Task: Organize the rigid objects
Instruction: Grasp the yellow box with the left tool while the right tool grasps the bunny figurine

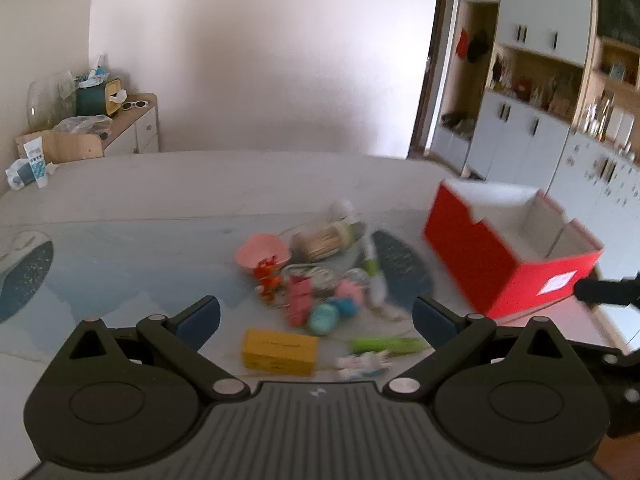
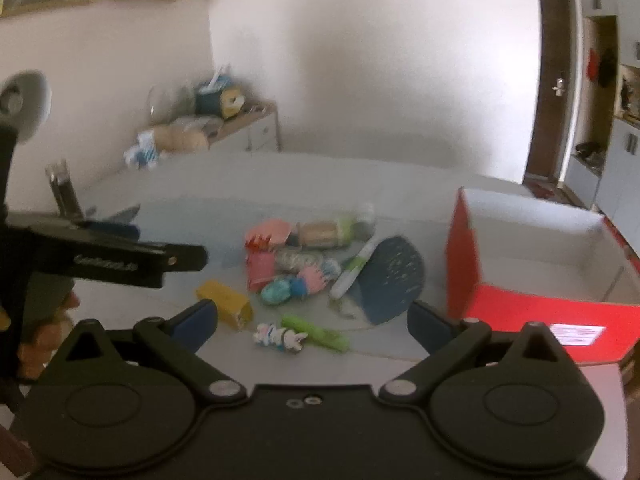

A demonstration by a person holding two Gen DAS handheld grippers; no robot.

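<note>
Both grippers hang above the near edge of the table [image 1: 160,188] with nothing in them: the left gripper [image 1: 316,314] has its jaws spread wide, and so does the right gripper [image 2: 312,320]. The things to be sorted lie in a loose heap in the middle of the table — a yellow box [image 1: 279,352] nearest the left gripper, a pink bowl [image 1: 262,255], a jar of toothpicks [image 1: 326,240] lying on its side, pink binder clips [image 1: 298,300], a teal round case [image 1: 323,319], a green strip [image 2: 316,333] and a small rabbit figure [image 2: 280,338]. The red box [image 1: 508,252] stands open to the right of the heap, white inside, with what looks like a divider. The step in hand seems to be the first pick. The sensible choice is a piece at the edge of the heap, such as the yellow box or the rabbit figure, so the jaws can close across its short side without nudging its neighbours. The clips and the jar touch other pieces and are better left for later. As for writing, the red box carries a white label [image 2: 576,334], but the print is too blurred to read — the same goes for the lettering on the left gripper's side, seen from the right wrist.
</note>
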